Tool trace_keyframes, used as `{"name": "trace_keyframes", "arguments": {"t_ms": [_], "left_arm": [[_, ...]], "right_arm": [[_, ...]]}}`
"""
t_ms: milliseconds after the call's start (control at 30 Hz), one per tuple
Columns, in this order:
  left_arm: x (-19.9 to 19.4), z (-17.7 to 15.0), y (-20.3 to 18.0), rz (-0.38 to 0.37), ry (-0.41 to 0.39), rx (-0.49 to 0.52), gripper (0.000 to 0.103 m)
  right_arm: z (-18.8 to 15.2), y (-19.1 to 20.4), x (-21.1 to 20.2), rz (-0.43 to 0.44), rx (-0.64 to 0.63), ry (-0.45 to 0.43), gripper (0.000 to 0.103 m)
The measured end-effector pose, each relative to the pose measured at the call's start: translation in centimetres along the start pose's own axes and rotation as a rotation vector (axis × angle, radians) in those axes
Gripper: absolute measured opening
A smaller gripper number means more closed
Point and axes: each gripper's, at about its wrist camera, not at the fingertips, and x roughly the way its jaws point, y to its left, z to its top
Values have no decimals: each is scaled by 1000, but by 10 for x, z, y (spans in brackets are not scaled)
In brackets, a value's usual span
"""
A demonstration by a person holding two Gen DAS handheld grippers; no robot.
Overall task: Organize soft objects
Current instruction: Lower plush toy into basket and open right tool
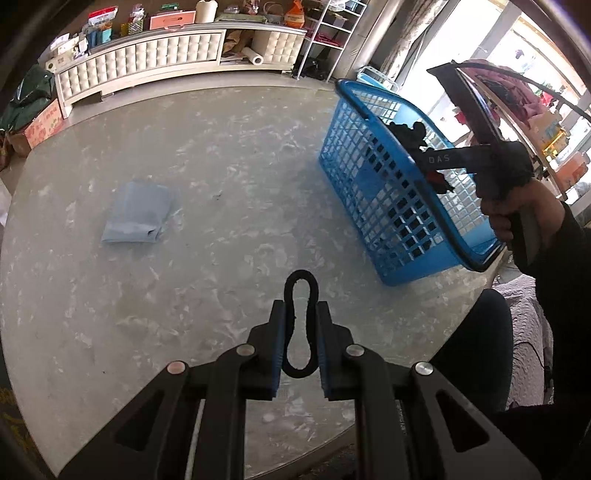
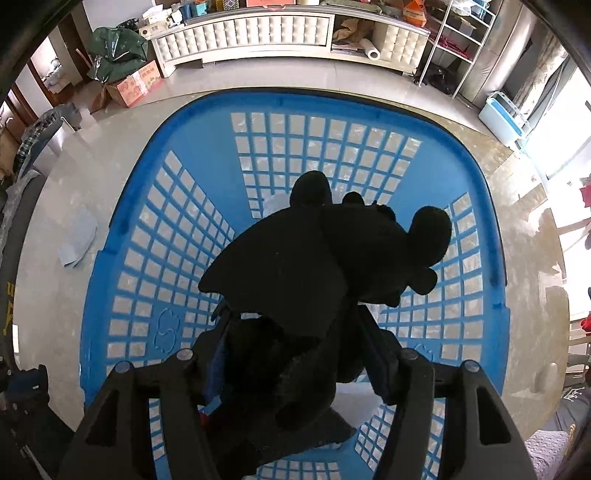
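Note:
My left gripper point(image 1: 300, 308) is shut on a black hair tie point(image 1: 300, 328), a thin loop pinched between the blue pads above the round marble table point(image 1: 166, 314). My right gripper point(image 2: 295, 325) is shut on a black plush toy point(image 2: 314, 251) with wings and round ears, held above the open blue plastic basket point(image 2: 122, 240). From the left wrist view the basket point(image 1: 369, 177) stands at the table's right side, with the right gripper point(image 1: 417, 142) and the black plush toy point(image 1: 406, 131) over it. A folded light blue cloth point(image 1: 138, 212) lies on the table's left part; it also shows in the right wrist view point(image 2: 79, 236).
A white padded cabinet point(image 1: 147, 59) with clutter on top runs along the far wall. A cardboard box point(image 2: 136, 86) and a green bag point(image 2: 118, 51) sit on the floor at left. A wire shelf point(image 1: 332, 33) stands at the back right. The table's edge curves close below my left gripper.

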Motion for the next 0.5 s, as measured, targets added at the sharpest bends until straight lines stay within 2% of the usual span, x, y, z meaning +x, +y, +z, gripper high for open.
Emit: {"name": "trace_keyframes", "arguments": {"t_ms": [167, 267, 333, 500], "left_arm": [[-3, 0, 3, 3, -8, -8, 14], [-6, -1, 2, 9, -10, -7, 14], [-8, -1, 1, 14, -14, -6, 14], [-18, 0, -7, 21, -29, 7, 14]], "right_arm": [[-4, 4, -9, -21, 3, -21, 67], [-8, 3, -18, -29, 3, -39, 80], [-16, 4, -22, -31, -4, -50, 93], [-28, 5, -33, -46, 6, -74, 99]]}}
